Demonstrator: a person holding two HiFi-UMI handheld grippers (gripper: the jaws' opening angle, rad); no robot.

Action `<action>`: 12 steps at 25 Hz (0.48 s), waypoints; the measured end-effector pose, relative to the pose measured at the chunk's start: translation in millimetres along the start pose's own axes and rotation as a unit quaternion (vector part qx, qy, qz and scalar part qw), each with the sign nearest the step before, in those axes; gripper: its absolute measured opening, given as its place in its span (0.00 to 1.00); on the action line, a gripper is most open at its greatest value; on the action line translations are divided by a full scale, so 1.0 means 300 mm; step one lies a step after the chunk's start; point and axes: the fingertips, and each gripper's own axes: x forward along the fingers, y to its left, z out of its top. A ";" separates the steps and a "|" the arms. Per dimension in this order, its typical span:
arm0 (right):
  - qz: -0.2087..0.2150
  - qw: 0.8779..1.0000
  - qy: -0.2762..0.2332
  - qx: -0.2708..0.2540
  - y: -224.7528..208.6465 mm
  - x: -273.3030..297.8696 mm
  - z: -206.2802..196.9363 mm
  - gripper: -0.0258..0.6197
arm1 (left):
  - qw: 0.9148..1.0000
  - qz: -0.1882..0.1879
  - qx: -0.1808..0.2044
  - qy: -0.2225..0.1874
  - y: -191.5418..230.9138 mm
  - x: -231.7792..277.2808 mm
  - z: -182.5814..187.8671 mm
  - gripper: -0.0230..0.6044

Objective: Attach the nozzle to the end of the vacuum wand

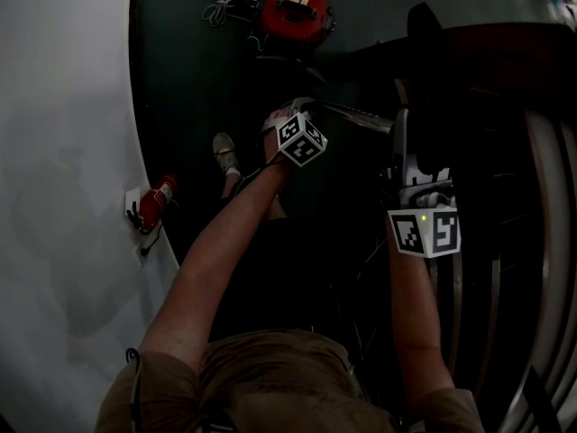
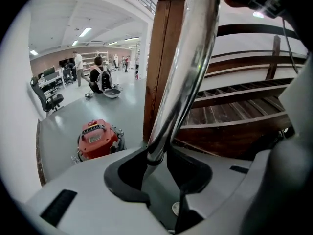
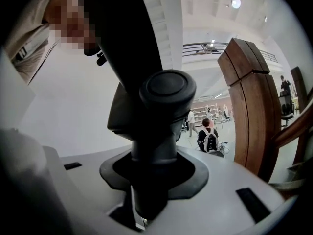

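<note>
The head view is dark. A chrome vacuum wand runs from my left gripper toward my right gripper. In the left gripper view the wand rises steeply from between the black pads, and the left gripper is shut on it. Its far end meets a dark shape at the top right. The black nozzle stands upright in the right gripper view, and my right gripper is shut on its round neck. In the head view the nozzle shows only as a dark form above that gripper.
A red vacuum canister sits on the grey floor ahead. A wooden post and slatted wooden stairs stand to the right. A white wall with a red plug is on the left. People are far off.
</note>
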 end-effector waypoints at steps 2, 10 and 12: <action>-0.005 1.000 -0.003 0.003 0.009 -0.001 -0.001 0.27 | 1.000 -0.001 -0.024 0.003 0.009 -0.004 -0.013 0.25; -0.032 0.999 -0.026 0.014 0.038 -0.060 -0.042 0.27 | 0.998 0.003 -0.067 0.009 0.036 -0.037 -0.053 0.33; -0.016 1.000 -0.015 0.009 0.064 -0.026 -0.032 0.27 | 0.999 0.012 -0.043 0.013 0.045 -0.042 -0.051 0.32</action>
